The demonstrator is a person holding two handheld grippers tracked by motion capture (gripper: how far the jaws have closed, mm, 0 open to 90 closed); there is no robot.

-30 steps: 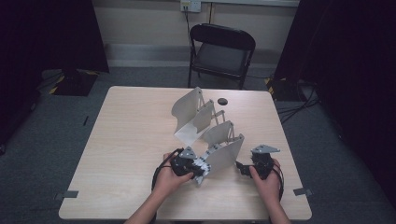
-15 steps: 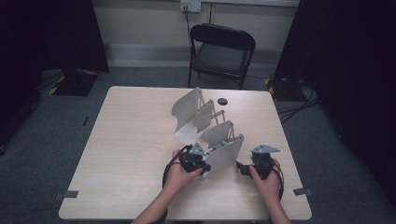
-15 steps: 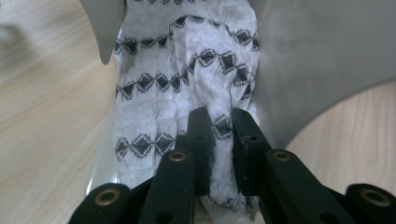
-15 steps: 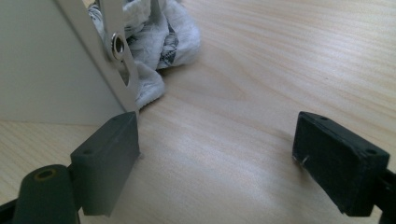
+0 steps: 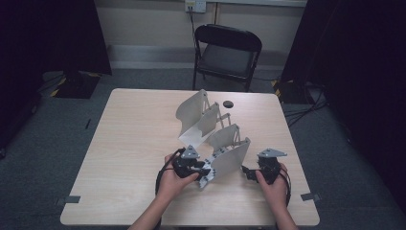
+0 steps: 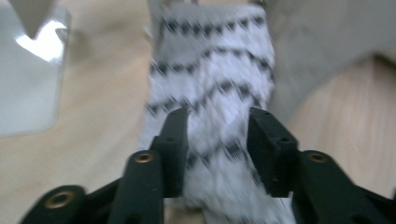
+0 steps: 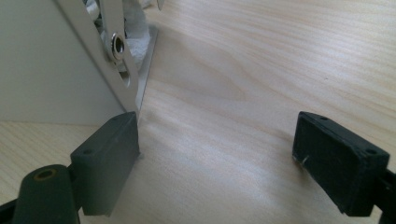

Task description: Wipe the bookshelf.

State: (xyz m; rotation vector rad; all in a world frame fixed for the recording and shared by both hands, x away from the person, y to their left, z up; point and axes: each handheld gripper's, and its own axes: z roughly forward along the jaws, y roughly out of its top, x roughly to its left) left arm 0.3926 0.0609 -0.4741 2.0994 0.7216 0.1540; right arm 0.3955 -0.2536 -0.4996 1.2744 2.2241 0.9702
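Your left tool (image 5: 203,168) sits near the table's (image 5: 119,158) 6 o'clock edge, its jaws parted after just opening. A white cloth with black zigzag stitching (image 6: 210,93) lies between them in the left gripper view, but the pads stand slightly off it rather than pinching it. In the high view the cloth (image 5: 207,176) drapes at the near end of a white folding rack (image 5: 230,155).

Your right tool (image 5: 249,173) rests at about 3 o'clock from the rack, jaws spread wide over bare wood and holding nothing; in the right gripper view one jaw sits just beside the rack's panel (image 7: 51,65).

The cloth looks soft, light and limp, so it will likely sag and slide rather than keep its shape; take it near an edge or corner, gathering a fold. The rack looks thin, stiff and light, and may shift if nudged.

A second white rack (image 5: 196,115) stands toward 12 o'clock, with a small black disc (image 5: 228,103) beyond it. A black folding chair (image 5: 225,52) stands past the far edge. The rack's upright panels crowd the cloth most closely.
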